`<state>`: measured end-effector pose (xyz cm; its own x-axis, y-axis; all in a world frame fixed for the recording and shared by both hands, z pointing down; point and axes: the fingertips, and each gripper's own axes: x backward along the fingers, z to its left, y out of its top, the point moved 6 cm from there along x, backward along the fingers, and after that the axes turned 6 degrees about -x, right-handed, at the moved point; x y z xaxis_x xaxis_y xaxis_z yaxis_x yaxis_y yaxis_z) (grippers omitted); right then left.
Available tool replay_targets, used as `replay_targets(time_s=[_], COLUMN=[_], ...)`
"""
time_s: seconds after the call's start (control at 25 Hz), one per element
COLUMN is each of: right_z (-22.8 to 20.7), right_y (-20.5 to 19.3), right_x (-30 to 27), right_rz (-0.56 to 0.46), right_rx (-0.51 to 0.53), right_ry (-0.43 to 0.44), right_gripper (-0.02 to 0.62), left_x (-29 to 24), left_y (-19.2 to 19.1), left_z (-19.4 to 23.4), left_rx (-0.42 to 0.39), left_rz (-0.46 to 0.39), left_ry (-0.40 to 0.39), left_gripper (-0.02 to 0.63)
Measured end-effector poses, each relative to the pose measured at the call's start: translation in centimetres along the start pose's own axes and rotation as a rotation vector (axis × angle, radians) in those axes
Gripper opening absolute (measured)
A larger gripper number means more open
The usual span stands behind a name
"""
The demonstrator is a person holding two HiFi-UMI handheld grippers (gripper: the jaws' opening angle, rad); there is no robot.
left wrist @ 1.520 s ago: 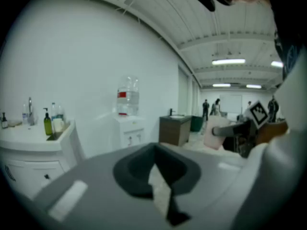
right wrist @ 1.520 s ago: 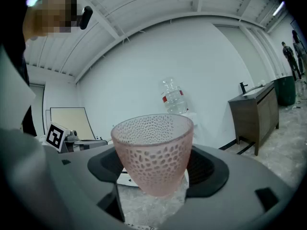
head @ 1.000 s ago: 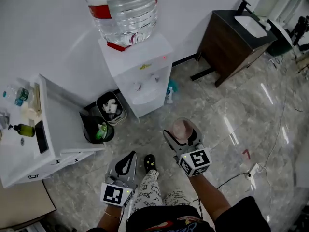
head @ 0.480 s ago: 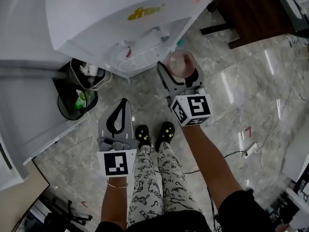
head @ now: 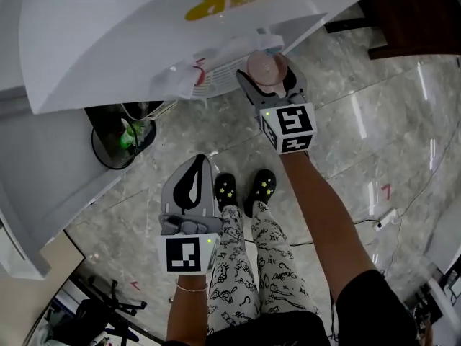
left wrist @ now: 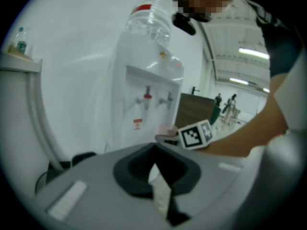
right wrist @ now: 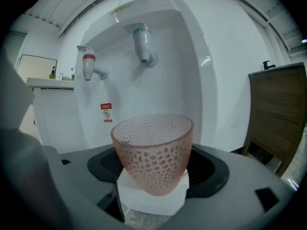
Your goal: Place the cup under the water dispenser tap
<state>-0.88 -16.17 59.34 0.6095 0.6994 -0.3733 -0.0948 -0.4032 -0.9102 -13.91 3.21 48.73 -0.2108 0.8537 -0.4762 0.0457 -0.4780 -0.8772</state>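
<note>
Clamping the pink dimpled cup [right wrist: 153,152] upright between its jaws, the right gripper [right wrist: 152,183] holds it in front of the white water dispenser [right wrist: 192,80]. The cup sits lower than the green-banded tap [right wrist: 143,44] and right of the red-banded tap [right wrist: 88,66]. From the head view it is at the dispenser's front edge beside the drip tray [head: 220,71], while the left gripper [head: 193,182], jaws pressed together on nothing, hangs low over the marble floor [head: 360,143] near a black bin [head: 115,135].
</note>
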Motion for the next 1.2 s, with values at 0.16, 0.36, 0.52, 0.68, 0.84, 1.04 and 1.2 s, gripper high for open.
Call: replay_targets(time_s=[0.16,0.36,0.52,0.68,0.84,1.04,1.2], right_z=[-0.4,-0.7,-0.7,-0.7,-1.0,-1.6,-1.5], right_y=[0.1,0.2,0.1,0.0,-1.4,-3.7,-3.9], right_x=[-1.2,-1.8,-1.8,-1.9,-2.1,1.0,7.6], right_rz=[-0.012,-0.040,-0.036,-0.024,0.079,0.126,0.047], right_rx=[-0.014,-0.015,-0.020,-0.042,-0.073,-0.185,-0.464], right_ry=[0.023,0.051,0.066,0.087,0.096,0.015,-0.128], right_gripper=[0.351,0.351,0.351,0.353,0.353,0.353,0.334], left_x=[-0.1,-1.0,-1.1,-1.2,-0.8,0.4,1.3], left_y=[0.7,1.6,1.6,1.7,2.2,2.5,2.2], left_z=[3.5,4.6,3.5,2.3,1.7,1.5,0.9], left_rx=[0.032,0.006,0.018,0.025,0.021,-0.013,-0.018], left_rz=[-0.027,-0.035,-0.028,-0.019,-0.033,-0.039,-0.030], left_ry=[0.135,0.150,0.132,0.110,0.100,0.100,0.087], left_gripper=[-0.003,-0.003,-0.003,-0.003,-0.003,-0.003,-0.003])
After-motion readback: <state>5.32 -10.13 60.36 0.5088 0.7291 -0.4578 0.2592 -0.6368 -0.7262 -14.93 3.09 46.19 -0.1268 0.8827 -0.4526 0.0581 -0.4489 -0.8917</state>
